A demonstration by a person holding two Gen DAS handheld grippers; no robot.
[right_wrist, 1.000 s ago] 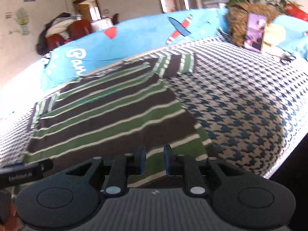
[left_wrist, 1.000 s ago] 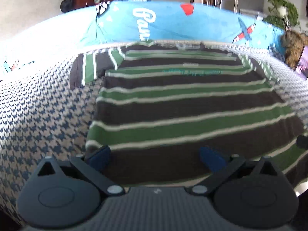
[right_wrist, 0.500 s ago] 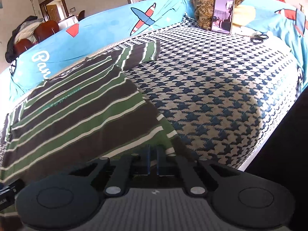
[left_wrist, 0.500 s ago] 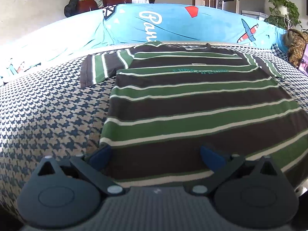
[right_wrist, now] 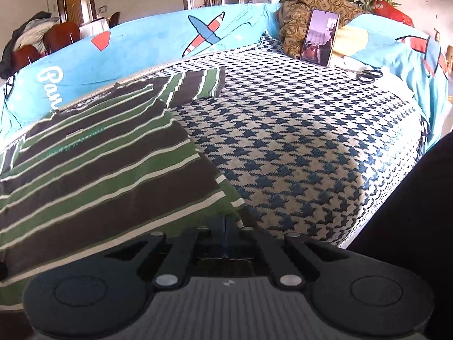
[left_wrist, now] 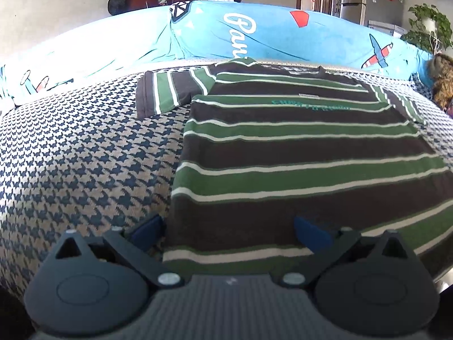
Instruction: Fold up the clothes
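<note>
Two grippers at the striped T-shirt (left_wrist: 297, 153) hem: left gripper (left_wrist: 229, 233) spread wide, right gripper (right_wrist: 225, 231) pinched on its corner; uneven lifting could skew the fold.

Houndstooth-covered bed (left_wrist: 85, 153) bearing flat striped T-shirt (left_wrist: 297, 153), phone (right_wrist: 319, 38), probably scissors (right_wrist: 369, 75).

Daylight floods your scene from the left, blowing out the blue cover (left_wrist: 70, 56) to near white in the left wrist view, while the houndstooth blanket (right_wrist: 311, 141) glows warm in the right wrist view. Your right gripper (right_wrist: 225, 235) sits in its own dark shadow, and a black mass fills that view's lower right corner. Both fisheye pictures bow straight lines hard at the edges, with black corners. The striped shirt (left_wrist: 297, 153) reads sharp mid-frame, softer near your lens.
</note>
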